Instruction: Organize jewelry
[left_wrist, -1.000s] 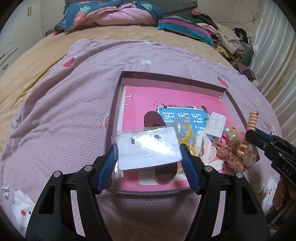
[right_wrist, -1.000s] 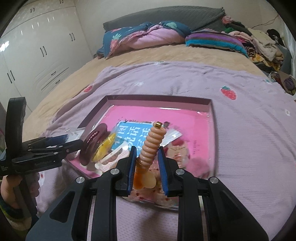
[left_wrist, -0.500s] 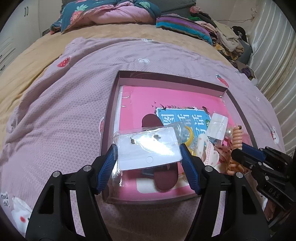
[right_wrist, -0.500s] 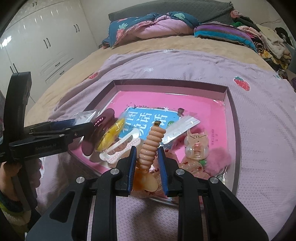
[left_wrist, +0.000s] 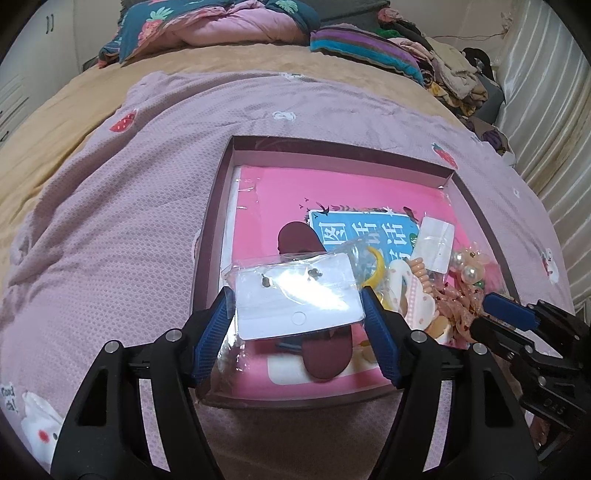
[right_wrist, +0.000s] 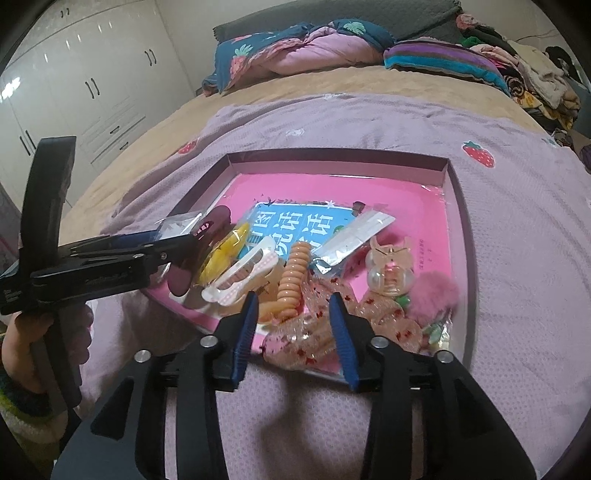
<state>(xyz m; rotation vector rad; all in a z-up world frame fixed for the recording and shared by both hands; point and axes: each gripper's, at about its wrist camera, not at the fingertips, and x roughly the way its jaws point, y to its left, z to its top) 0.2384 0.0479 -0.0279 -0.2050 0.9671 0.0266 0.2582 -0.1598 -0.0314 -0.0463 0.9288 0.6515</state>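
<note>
The left gripper (left_wrist: 299, 314) clamps a clear earring packet (left_wrist: 297, 295) between its blue pads, above the near end of the shallow box (left_wrist: 332, 146) on the purple blanket (left_wrist: 110, 221). The right gripper (right_wrist: 293, 326) has its jaws opening; the ribbed peach hair clip (right_wrist: 291, 280) lies free between them on the other accessories in the box.

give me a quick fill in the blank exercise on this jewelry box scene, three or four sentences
1. The left gripper holds a clear packet with a white ____ card inside.
2. The jaws of the right gripper are opening, and the ribbed orange hair clip now lies in the ____.
3. The box sits on a lilac blanket printed with red ____.
4. The fluffy pompom in the box is ____.

Missing words: earring; box; strawberries; pink
</note>
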